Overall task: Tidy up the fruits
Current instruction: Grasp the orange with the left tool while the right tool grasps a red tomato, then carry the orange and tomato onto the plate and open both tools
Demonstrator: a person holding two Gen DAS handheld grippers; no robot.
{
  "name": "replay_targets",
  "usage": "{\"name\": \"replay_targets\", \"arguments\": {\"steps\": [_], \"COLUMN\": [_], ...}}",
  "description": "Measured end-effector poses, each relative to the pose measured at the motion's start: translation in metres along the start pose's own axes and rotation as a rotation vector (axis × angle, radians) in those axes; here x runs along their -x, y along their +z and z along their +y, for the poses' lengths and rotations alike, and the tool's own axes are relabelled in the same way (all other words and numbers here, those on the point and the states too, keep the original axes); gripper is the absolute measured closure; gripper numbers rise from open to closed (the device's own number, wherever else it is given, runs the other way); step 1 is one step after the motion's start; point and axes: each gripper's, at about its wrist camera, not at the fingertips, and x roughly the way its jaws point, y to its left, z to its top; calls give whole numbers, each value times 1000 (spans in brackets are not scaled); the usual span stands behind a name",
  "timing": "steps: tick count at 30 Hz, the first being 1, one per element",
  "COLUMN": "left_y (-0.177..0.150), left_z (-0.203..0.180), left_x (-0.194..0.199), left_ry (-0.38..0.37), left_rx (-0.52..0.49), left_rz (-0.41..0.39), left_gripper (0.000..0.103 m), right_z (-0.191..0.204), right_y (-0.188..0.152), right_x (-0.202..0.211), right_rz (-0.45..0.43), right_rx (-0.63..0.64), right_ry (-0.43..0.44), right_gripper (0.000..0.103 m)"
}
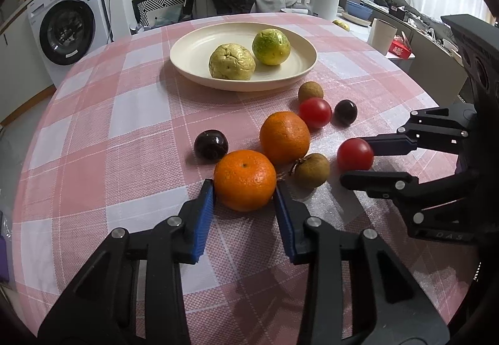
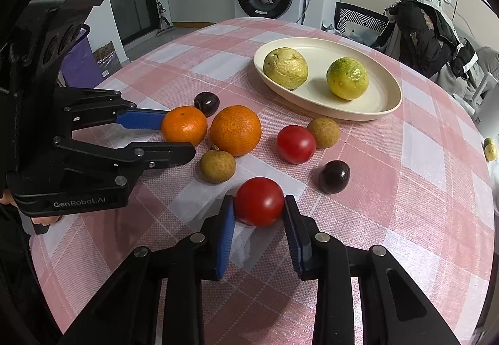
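1. Nearest us, our left tool (image 1: pixel 244 189) has both blue pads against a small orange (image 1: pixel 244 179) resting on the bench (image 1: pixel 93 133).
2. Our right tool (image 2: pixel 259 204) likewise pinches a red tomato (image 2: pixel 259 201) on the cloth.
3. Between them lie a larger orange (image 1: pixel 284 137) and a brown longan (image 1: pixel 312 170).
4. Toward the far edge, a cream plate (image 1: pixel 193 49) carries a wrinkled yellow fruit (image 1: pixel 231 62) and a green citrus (image 1: pixel 271 46).

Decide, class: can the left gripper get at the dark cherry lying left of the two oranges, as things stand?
Probably not at once. The left gripper has its fingers on either side of the near orange, which lies between it and the cherry. Past that orange, the cloth around the cherry looks open.
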Motion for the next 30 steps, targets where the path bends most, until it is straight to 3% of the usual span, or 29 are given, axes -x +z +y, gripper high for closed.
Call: {"name": "replay_targets", "arguments": {"steps": [7,16,30], "left_y": [0,4,17], "left_z": [4,9,17], "left_x": [4,21,36], "left_ry": [6,-20,7], "left_rx": [11,25,62], "left_rz": [-21,-90,-159], "left_gripper": [69,69,69], "right_z": [-1,-5,-30], "right_y": [0,5,11], "right_x": [1,16,33], "right_rz": [-6,-80,-182], "right_rx": [-3,-40,-153], "right_ry": [11,35,40], "right_gripper": [72,72,72]}}
